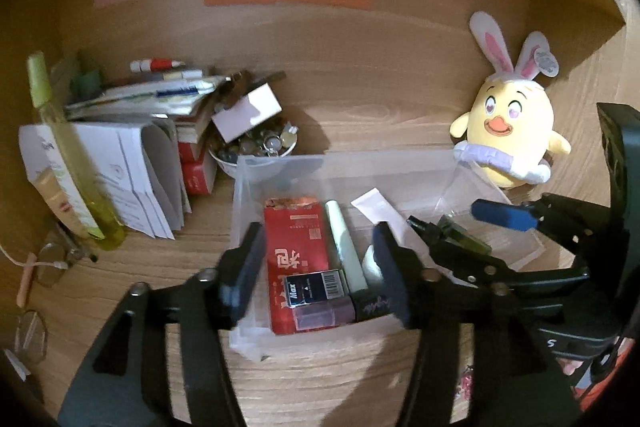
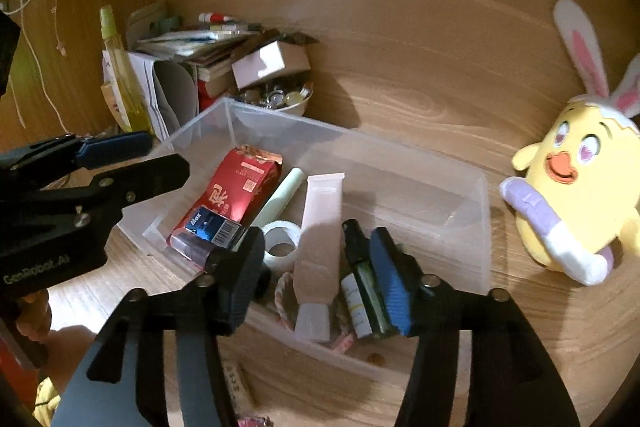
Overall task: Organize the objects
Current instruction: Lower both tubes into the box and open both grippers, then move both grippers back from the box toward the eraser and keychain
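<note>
Both grippers hang over the clear bin (image 2: 476, 227) on the desk (image 2: 420, 99). Left gripper (image 1: 316, 267) fingers parted, empty above the red packet (image 1: 296, 251); right gripper (image 2: 320, 275) likewise over the dark bottle (image 2: 360, 291). Risk: withdrawing fingers could snag the bin's thin wall and drag it.

Left gripper (image 1: 320, 259) and right gripper (image 2: 316, 267) tilt downward, jaws apart, empty.

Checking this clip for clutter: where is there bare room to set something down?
Bare desk lies between the bowl and the plush chick. The bin's far right part is bare too. The back left corner, with papers and bottle, is crowded.
</note>
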`<state>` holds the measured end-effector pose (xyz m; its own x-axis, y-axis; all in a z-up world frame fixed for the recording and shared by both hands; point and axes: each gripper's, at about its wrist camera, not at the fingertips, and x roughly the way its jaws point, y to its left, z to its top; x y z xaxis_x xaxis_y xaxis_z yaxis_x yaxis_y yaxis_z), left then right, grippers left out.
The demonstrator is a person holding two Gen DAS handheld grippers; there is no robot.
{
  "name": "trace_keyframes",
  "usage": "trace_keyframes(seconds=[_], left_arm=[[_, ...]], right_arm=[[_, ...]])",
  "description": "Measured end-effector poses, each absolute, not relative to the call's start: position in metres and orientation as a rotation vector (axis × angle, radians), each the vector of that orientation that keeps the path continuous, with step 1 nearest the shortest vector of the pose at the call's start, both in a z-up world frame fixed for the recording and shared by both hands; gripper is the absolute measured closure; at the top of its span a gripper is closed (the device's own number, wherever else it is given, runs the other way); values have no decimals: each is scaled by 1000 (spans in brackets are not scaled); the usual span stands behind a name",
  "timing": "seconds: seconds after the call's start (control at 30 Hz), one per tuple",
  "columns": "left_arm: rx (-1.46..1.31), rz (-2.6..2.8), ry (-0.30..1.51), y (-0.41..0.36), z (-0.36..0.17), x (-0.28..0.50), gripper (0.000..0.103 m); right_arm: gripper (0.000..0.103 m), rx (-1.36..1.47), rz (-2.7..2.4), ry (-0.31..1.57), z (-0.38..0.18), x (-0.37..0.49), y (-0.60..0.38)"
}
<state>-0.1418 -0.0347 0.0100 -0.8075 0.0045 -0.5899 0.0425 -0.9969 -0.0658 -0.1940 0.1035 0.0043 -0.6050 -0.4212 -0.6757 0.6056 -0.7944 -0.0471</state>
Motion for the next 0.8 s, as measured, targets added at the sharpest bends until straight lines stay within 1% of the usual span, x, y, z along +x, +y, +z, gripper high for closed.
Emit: trace_keyframes(seconds=[0.1, 0.13, 0.2, 0.3, 0.33, 0.4, 0.5, 0.6, 0.8], left_arm=[[934, -2974, 103, -33, 15, -132, 36], [923, -2978, 104, -32, 17, -129, 35], [900, -2986, 106, -30, 18, -122, 29], [884, -2994, 101, -28, 19, -112, 25], [883, -2996, 96, -27, 19, -109, 24], [888, -3001, 90, -24, 19, -103, 18], [892, -3015, 88, -22, 19, -95, 13], [892, -3018, 69, -19, 17, -87, 11], [954, -3012, 48, -17, 6, -76, 10]], right_arm=[[34, 868, -2395, 371, 11, -185, 111], [32, 858, -2404, 371, 13, -182, 114], [30, 839, -2417, 369, 16, -175, 119], [25, 817, -2432, 366, 21, -166, 127], [24, 810, -2437, 365, 22, -162, 130], [23, 802, -2440, 360, 23, -156, 136], [23, 800, -2440, 343, 23, -146, 145], [23, 817, -2440, 328, 19, -139, 152], [23, 861, -2412, 335, 6, -122, 161]])
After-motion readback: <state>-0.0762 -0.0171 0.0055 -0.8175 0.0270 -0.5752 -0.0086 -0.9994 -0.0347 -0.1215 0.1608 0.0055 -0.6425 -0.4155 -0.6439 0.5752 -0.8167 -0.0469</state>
